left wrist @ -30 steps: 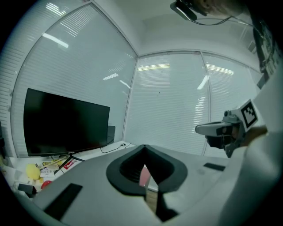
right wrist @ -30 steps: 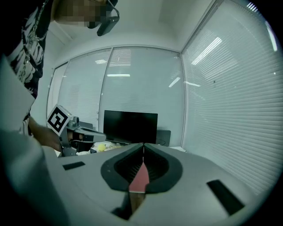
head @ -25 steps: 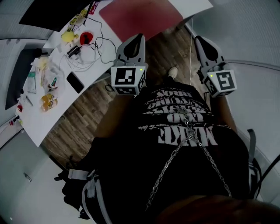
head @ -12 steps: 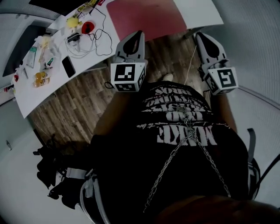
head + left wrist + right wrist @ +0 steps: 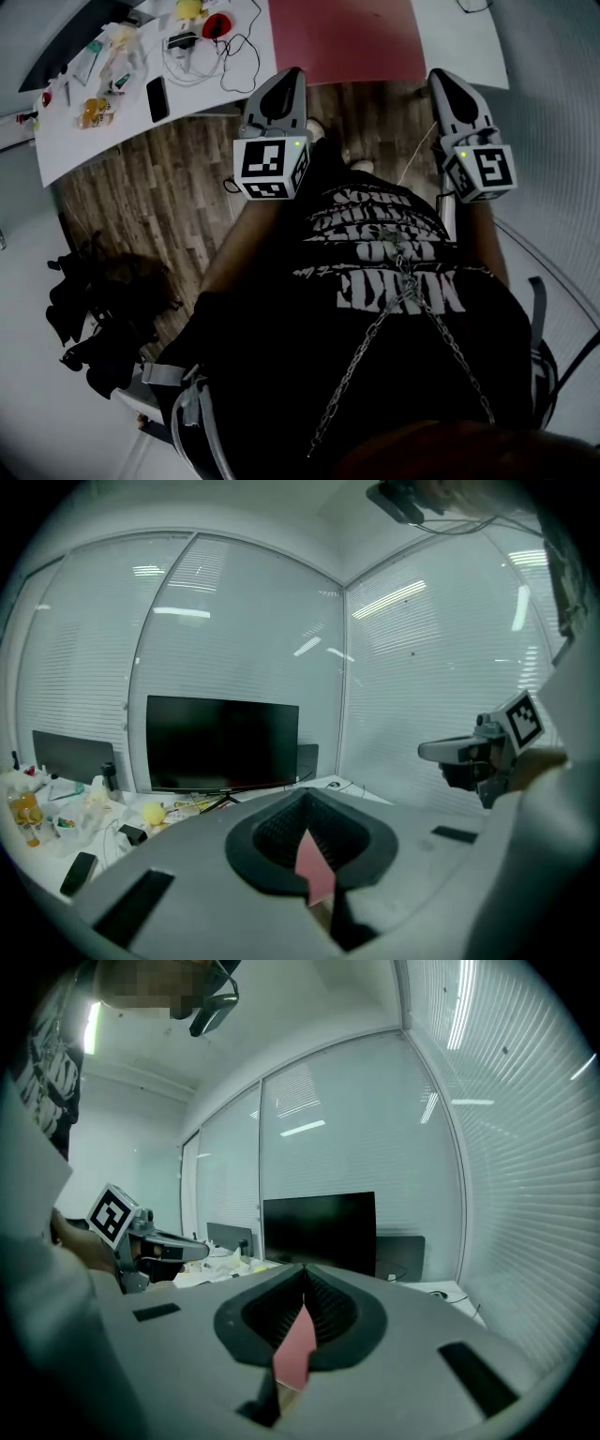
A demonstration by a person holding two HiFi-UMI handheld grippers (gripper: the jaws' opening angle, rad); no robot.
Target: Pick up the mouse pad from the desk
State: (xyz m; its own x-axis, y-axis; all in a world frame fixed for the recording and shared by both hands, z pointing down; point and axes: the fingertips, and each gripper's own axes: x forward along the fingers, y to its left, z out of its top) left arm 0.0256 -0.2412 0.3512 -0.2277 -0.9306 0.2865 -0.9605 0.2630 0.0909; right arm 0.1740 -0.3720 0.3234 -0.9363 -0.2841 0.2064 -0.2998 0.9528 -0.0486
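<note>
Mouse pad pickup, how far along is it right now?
Nothing looks done yet: the red mouse pad lies flat on the white desk, untouched. In hand: nothing. The left gripper and right gripper point toward the desk's near edge, jaws shut and empty. Left to do: reach the pad, open the jaws, grip it and lift it off.

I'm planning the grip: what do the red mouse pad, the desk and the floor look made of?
Mouse pad: probably cloth-faced foam, matte red, no glare. Desk: likely white laminate, smooth and even. Floor: wood or wood-look planks, with grain and seams showing.
</note>
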